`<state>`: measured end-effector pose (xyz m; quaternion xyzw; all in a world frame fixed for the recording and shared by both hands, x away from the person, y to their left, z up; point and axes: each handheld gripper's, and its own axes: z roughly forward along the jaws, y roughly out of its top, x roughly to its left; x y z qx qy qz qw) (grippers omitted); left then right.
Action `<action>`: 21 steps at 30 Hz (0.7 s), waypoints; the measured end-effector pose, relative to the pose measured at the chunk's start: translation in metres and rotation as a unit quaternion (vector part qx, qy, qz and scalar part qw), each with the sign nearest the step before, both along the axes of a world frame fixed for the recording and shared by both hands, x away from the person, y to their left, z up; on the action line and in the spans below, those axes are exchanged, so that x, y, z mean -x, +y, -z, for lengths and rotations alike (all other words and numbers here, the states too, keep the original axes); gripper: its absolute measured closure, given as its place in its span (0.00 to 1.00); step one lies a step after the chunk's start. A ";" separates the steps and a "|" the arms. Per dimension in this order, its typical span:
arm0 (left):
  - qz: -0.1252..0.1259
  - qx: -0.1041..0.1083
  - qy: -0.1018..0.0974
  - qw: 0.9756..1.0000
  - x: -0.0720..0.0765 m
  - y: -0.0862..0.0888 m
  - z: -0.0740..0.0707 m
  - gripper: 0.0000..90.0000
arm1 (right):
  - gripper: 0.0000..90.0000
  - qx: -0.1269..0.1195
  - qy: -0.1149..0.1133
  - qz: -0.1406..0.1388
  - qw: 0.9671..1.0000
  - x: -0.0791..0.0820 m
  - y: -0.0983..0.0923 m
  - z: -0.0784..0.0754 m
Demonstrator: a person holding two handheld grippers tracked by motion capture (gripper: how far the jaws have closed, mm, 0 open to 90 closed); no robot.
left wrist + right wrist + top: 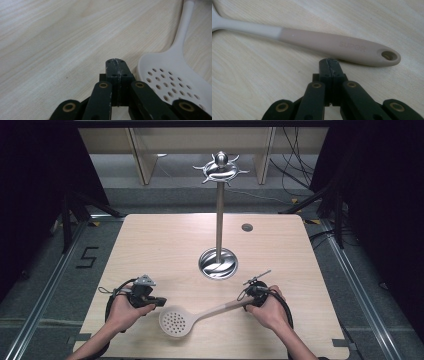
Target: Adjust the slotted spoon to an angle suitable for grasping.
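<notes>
likely light, stiff, smooth skimmer [176,322] flat on bench [165,245]: grip mid-handle near colour change; left tool [116,65] and right tool [329,65] both clenched empty.

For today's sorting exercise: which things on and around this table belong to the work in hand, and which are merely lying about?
In the work:
- slotted spoon, lying flat on the table
- left gripper, shut, beside the spoon's bowl
- right gripper, shut, beside the spoon's handle
- possibly the metal utensil stand with hooks

Lying about:
- round grey cap in the tabletop
- cables on the floor
</notes>
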<state>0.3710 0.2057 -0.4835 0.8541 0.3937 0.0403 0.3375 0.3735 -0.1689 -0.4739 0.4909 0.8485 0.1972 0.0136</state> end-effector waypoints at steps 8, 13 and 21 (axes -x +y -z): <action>0.018 -0.013 0.012 1.000 0.002 -0.005 0.002 0.99 | 1.00 0.013 0.007 -0.008 1.000 -0.004 0.003 0.005; 0.028 -0.013 0.015 0.999 0.003 -0.006 0.003 0.99 | 1.00 0.014 0.012 -0.003 1.000 -0.006 0.004 0.004; 0.041 -0.015 0.019 0.999 0.006 -0.010 0.004 0.99 | 1.00 0.020 0.004 -0.004 1.000 -0.010 0.007 0.005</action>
